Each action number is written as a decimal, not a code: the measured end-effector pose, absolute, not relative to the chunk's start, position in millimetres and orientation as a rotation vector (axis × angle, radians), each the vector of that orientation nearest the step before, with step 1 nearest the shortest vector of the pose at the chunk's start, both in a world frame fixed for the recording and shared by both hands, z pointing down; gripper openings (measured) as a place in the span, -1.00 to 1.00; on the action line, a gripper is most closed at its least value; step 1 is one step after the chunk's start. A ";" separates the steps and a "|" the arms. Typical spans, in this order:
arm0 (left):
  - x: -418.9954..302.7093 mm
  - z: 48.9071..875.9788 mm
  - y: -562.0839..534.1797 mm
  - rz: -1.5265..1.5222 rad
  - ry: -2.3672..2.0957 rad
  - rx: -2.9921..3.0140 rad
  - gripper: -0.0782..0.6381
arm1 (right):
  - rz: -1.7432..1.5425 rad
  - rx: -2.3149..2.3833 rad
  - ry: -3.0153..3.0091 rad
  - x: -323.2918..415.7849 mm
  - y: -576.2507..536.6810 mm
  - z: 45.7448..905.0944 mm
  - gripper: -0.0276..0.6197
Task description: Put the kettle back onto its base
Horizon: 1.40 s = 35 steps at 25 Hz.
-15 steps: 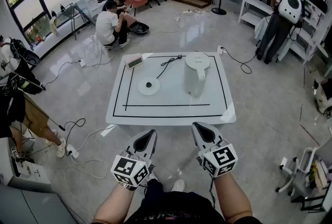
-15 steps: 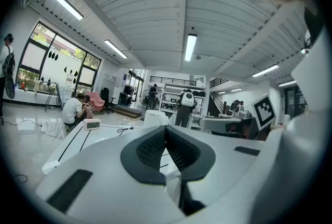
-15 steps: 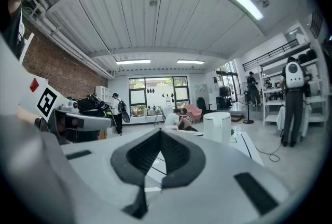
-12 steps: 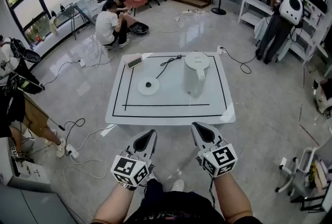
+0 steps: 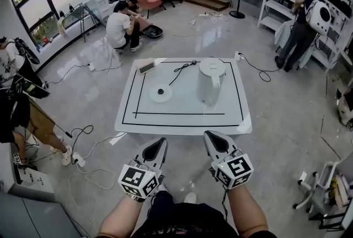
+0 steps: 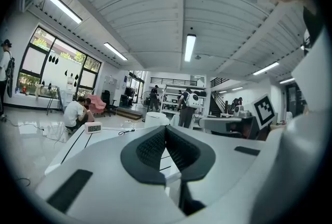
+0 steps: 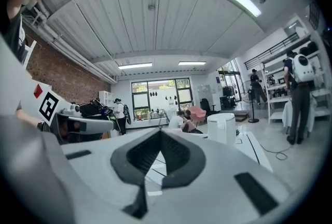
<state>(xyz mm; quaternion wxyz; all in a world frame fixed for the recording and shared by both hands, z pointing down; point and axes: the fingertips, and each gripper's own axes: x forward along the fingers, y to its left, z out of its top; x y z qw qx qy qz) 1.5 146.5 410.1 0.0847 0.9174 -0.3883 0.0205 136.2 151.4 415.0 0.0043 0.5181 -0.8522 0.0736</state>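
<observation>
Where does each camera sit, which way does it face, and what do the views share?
Head view: on the head, steeply down at table, kettle, base; forearms, left gripper, right gripper show.
Left gripper view: on that gripper, level along shut jaws toward the table; right gripper beside.
Right gripper view: same, mirrored; left gripper beside.
Shared: kettle in all three.

In the left gripper view the left gripper (image 6: 166, 132) covers the near edge of the table (image 6: 78, 137), hides the base altogether and leaves only the top of the kettle (image 6: 155, 118) showing. In the right gripper view the right gripper (image 7: 161, 140) likewise hides the base. In the head view the display of the clock (image 5: 146, 66) at the table's far left corner is too small to read, and the bottom edge cuts off the person's forearms (image 5: 249, 214).
</observation>
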 end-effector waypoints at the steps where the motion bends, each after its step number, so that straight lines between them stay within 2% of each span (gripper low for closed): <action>1: 1.5 410.1 145.6 0.066 -1.163 2.736 -0.77 | 0.229 1.624 -2.673 136.9 150.2 414.5 -0.91; 20: -18.5 408.3 62.8 0.038 -1.107 2.734 -0.76 | 0.268 1.656 -2.693 117.2 75.9 409.0 -0.91; 22: -22.2 407.4 45.7 0.030 -1.090 2.737 -0.60 | 0.258 1.679 -2.700 112.9 62.4 404.9 -0.78; 23: -23.3 407.1 36.4 0.030 -1.084 2.742 -0.29 | 0.246 1.705 -2.697 112.5 54.6 402.7 -0.58; 24: -24.6 406.9 26.8 0.035 -1.082 2.750 0.10 | 0.232 1.741 -2.685 113.4 46.0 400.6 -0.28; 25: -26.1 406.9 17.1 0.046 -1.083 2.760 0.19 | 0.218 1.782 -2.666 115.0 37.0 399.0 -0.09; 35: -38.5 417.5 -64.8 0.073 -0.934 2.799 0.23 | 0.270 2.015 -2.511 120.4 -36.7 404.7 -0.05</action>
